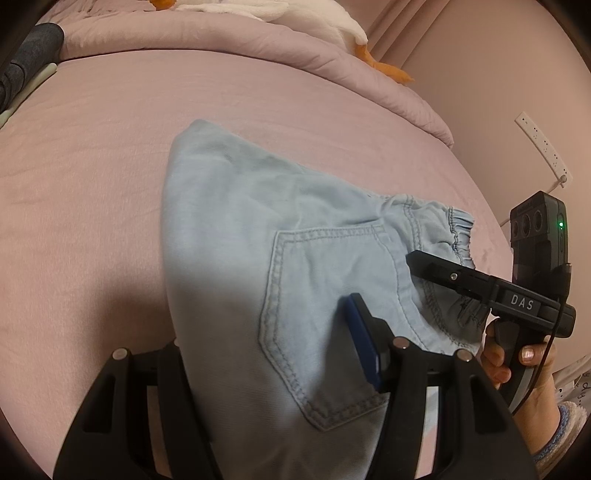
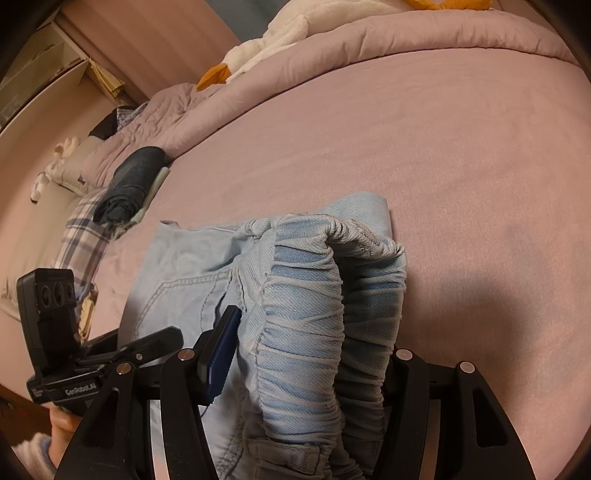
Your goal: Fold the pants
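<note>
Light blue denim pants (image 1: 258, 236) lie partly folded on the pink bed (image 1: 110, 155). In the left wrist view my left gripper (image 1: 269, 365) is shut on the pants near the back pocket (image 1: 325, 317); its left finger is hidden under the cloth. The right gripper (image 1: 436, 269) reaches in from the right at the elastic waistband (image 1: 458, 236). In the right wrist view my right gripper (image 2: 306, 354) is shut on the bunched waistband (image 2: 325, 302) of the pants (image 2: 184, 266), which drapes over its right finger. The left gripper (image 2: 155, 343) shows at lower left.
A pink quilt (image 1: 258, 44) and a white plush toy with orange feet (image 1: 332, 22) lie at the far side of the bed. Rolled dark jeans (image 2: 129, 184) and a plaid cloth (image 2: 81, 236) sit at the bed's left edge. A wall (image 1: 498, 92) with a white power strip (image 1: 543, 147) stands to the right.
</note>
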Demonstrator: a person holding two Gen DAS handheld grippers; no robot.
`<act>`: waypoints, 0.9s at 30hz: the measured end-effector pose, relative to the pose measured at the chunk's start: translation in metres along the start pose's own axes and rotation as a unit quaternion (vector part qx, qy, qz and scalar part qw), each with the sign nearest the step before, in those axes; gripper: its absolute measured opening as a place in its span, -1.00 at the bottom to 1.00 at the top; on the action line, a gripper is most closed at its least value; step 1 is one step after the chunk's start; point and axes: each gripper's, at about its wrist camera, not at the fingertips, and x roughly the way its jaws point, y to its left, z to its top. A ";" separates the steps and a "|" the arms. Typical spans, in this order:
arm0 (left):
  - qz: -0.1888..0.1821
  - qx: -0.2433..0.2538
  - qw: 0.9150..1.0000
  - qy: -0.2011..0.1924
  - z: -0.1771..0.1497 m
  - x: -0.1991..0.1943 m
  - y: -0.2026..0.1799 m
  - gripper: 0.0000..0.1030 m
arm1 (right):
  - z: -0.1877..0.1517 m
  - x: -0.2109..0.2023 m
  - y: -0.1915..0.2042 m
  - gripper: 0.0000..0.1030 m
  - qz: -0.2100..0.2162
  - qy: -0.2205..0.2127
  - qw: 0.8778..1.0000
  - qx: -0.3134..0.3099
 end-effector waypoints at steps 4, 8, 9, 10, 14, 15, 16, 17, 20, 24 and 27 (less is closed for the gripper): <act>0.000 0.001 1.000 0.000 0.000 0.000 0.001 0.14 | 0.000 0.000 0.000 0.18 0.000 0.000 1.000 0.000; 0.001 0.002 1.000 0.000 0.000 0.001 0.000 0.14 | 0.001 0.000 -0.001 0.18 0.000 0.000 1.000 -0.001; 0.001 0.002 1.000 0.000 0.000 0.001 0.000 0.14 | 0.001 0.000 -0.001 0.18 0.001 0.000 1.000 -0.001; 0.002 0.003 1.000 0.000 0.000 0.001 0.000 0.14 | 0.001 0.001 -0.001 0.18 0.001 0.000 1.000 0.000; 0.001 0.004 1.000 0.002 -0.001 0.001 -0.001 0.14 | 0.001 0.001 -0.001 0.18 0.001 0.000 1.000 0.000; 0.001 0.004 1.000 0.002 -0.001 0.001 -0.002 0.14 | 0.001 0.001 -0.001 0.18 0.001 0.000 1.000 -0.001; 0.001 0.005 1.000 0.002 -0.001 0.001 -0.002 0.14 | 0.001 0.001 -0.001 0.18 0.001 0.000 1.000 -0.001; 0.002 0.005 1.000 0.002 -0.001 0.001 -0.002 0.14 | 0.001 0.001 -0.001 0.18 0.001 0.000 1.000 -0.001; 0.002 0.007 1.000 0.002 -0.002 0.000 -0.002 0.14 | 0.001 0.001 -0.002 0.18 0.002 0.000 1.000 -0.001; 0.003 0.007 1.000 0.002 -0.002 0.000 -0.002 0.14 | 0.002 0.000 -0.001 0.18 0.002 0.000 1.000 -0.001; 0.003 0.007 1.000 0.002 -0.002 0.001 -0.003 0.14 | 0.002 0.000 -0.002 0.18 0.002 0.000 1.000 -0.001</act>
